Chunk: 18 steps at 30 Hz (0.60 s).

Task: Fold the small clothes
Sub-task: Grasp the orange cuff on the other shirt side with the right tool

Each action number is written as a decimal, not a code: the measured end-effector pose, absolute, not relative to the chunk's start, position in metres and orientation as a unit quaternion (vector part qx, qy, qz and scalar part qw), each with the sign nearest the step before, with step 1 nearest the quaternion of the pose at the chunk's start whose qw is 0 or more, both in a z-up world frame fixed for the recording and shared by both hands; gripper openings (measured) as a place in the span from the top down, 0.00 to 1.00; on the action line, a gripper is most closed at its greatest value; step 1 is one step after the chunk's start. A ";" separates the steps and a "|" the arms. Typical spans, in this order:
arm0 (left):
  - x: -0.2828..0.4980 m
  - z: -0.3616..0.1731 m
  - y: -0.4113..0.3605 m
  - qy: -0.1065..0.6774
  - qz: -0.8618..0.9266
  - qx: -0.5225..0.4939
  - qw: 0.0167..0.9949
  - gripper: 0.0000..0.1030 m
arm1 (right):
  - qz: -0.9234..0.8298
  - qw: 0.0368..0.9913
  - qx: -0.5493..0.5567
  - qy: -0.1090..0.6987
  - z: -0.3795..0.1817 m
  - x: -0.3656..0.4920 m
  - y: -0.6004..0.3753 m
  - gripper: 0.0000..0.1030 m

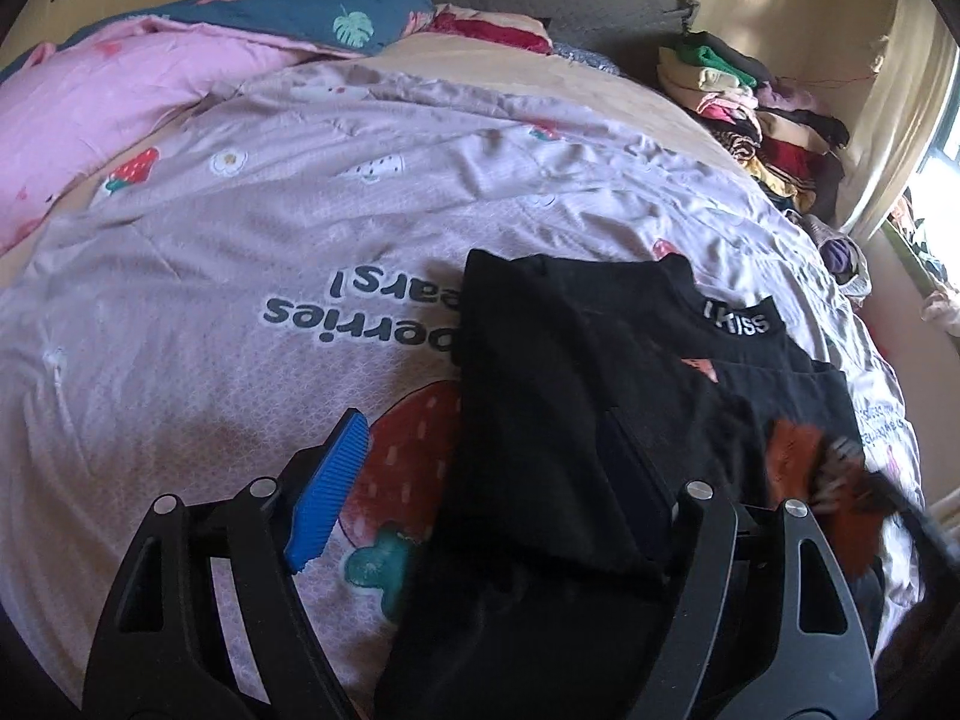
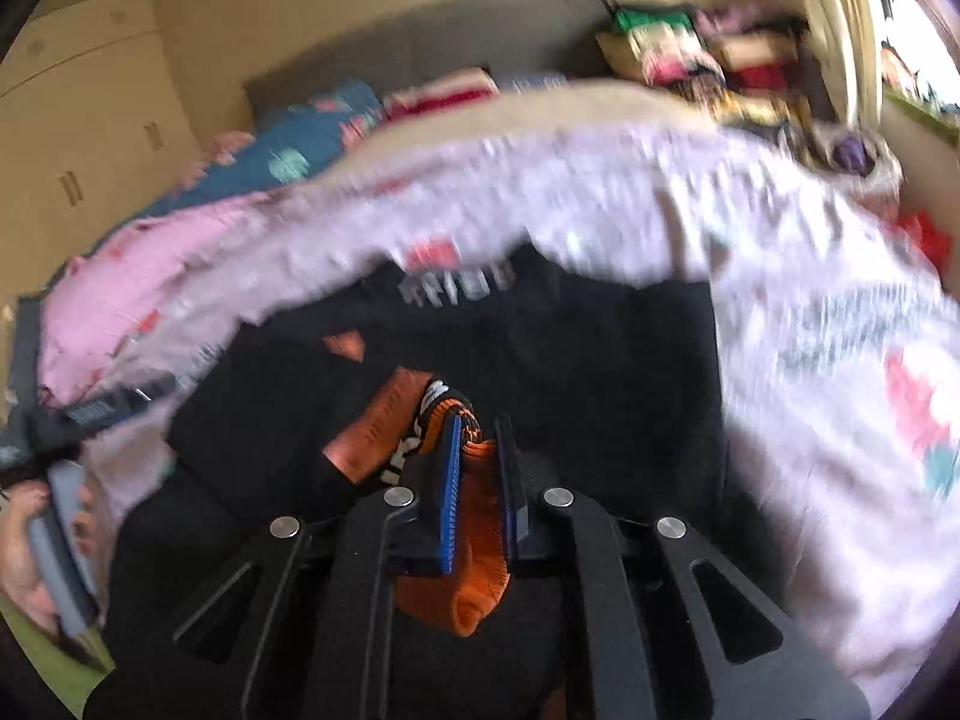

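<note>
A black garment (image 1: 570,396) with a white-lettered collar band lies partly folded on the lilac strawberry quilt (image 1: 270,228). My left gripper (image 1: 480,468) is open at the garment's left edge; its left blue pad (image 1: 327,492) is over the quilt, and black cloth drapes over the right finger. In the blurred right wrist view, my right gripper (image 2: 480,450) is shut on the garment's orange and black cuff (image 2: 474,546), held above the black garment (image 2: 600,372). The cuff and the right gripper show as a blur in the left wrist view (image 1: 804,468).
A pink blanket (image 1: 108,102) and a blue leaf-print blanket (image 1: 312,12) lie at the bed's far left. A pile of mixed clothes (image 1: 756,114) sits at the far right by the wall and window. Wardrobe doors (image 2: 78,138) stand behind the bed.
</note>
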<state>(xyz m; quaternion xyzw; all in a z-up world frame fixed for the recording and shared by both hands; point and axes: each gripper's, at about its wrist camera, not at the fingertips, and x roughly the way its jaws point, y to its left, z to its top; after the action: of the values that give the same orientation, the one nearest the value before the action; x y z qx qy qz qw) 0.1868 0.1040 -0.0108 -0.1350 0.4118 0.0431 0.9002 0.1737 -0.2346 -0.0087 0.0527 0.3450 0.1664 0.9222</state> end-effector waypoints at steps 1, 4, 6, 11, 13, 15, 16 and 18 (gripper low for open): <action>0.188 -0.011 0.104 0.413 0.043 -0.135 0.900 0.32 | 0.173 0.926 0.048 0.332 0.002 0.173 -0.233 0.90; 0.193 -0.011 0.100 0.412 0.037 -0.133 0.901 0.32 | 0.189 0.932 0.018 0.308 0.027 0.178 -0.227 0.90; 0.197 -0.013 0.096 0.414 0.035 -0.127 0.900 0.32 | 0.183 0.936 -0.010 0.302 0.034 0.187 -0.222 0.90; 0.213 -0.028 0.096 0.433 0.044 -0.131 0.891 0.32 | 0.151 0.943 -0.027 0.296 0.024 0.194 -0.233 0.91; 0.218 -0.033 0.097 0.438 0.041 -0.139 0.887 0.32 | 0.143 0.940 -0.007 0.309 0.012 0.199 -0.244 0.91; 0.221 -0.037 0.097 0.441 0.039 -0.147 0.884 0.32 | 0.136 0.939 -0.005 0.316 0.005 0.202 -0.249 0.92; 0.221 -0.039 0.097 0.443 0.037 -0.154 0.882 0.32 | 0.128 0.939 -0.006 0.319 0.000 0.205 -0.251 0.92; 0.221 -0.043 0.096 0.443 0.039 -0.154 0.882 0.42 | 0.123 0.940 -0.005 0.320 -0.003 0.205 -0.252 0.92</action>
<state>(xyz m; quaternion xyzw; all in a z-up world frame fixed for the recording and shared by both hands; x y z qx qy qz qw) 0.2207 0.0957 -0.0429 -0.1542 0.4431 0.0390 0.8822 0.2049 -0.2523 -0.0030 -0.0054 0.3196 0.1226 0.9396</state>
